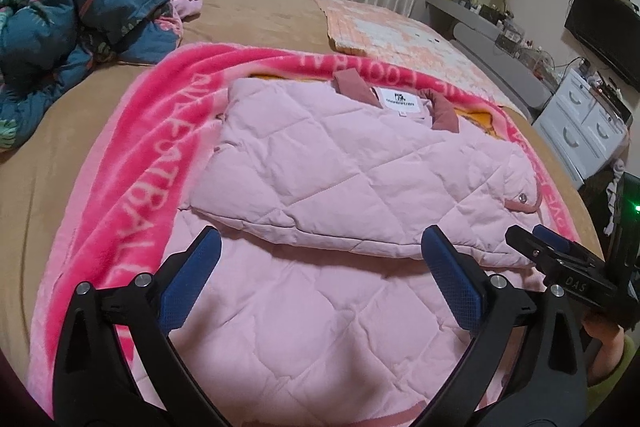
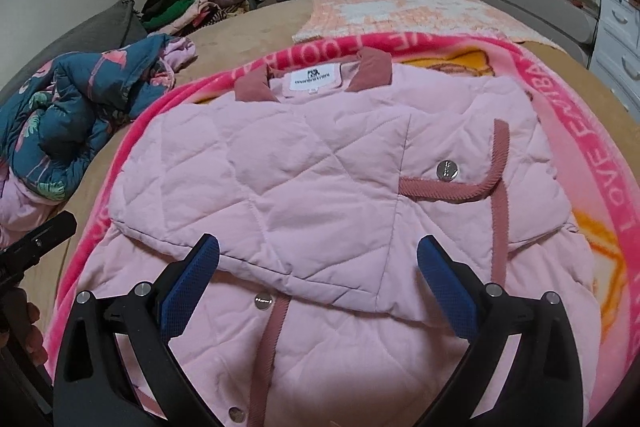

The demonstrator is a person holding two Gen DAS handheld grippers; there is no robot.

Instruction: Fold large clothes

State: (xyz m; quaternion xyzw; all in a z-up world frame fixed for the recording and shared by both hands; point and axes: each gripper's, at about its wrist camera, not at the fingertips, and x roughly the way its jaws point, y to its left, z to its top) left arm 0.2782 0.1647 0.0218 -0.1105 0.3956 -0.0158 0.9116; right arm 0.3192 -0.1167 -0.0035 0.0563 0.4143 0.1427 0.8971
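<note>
While fingers (image 1: 456, 291) of both grippers gape empty, quilted pink jacket (image 2: 304, 179) lies folded on fleece blanket (image 1: 132, 163).

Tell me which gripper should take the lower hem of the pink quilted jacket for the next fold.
Probably either: left gripper and right gripper are both open over the pink quilted jacket, each above its folded edge, holding nothing. Use both together.

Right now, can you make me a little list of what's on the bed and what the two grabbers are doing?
Garment: pink quilted jacket, partly folded, collar at the far end
Label: white tag inside the collar
Underneath: bright pink blanket with white letters, on the tan bed
Left gripper: open, holding nothing, above the jacket's near part
Right gripper: open, holding nothing, above the folded edge
Nearby: crumpled blue quilt, pile of clothes at the far corner
</note>
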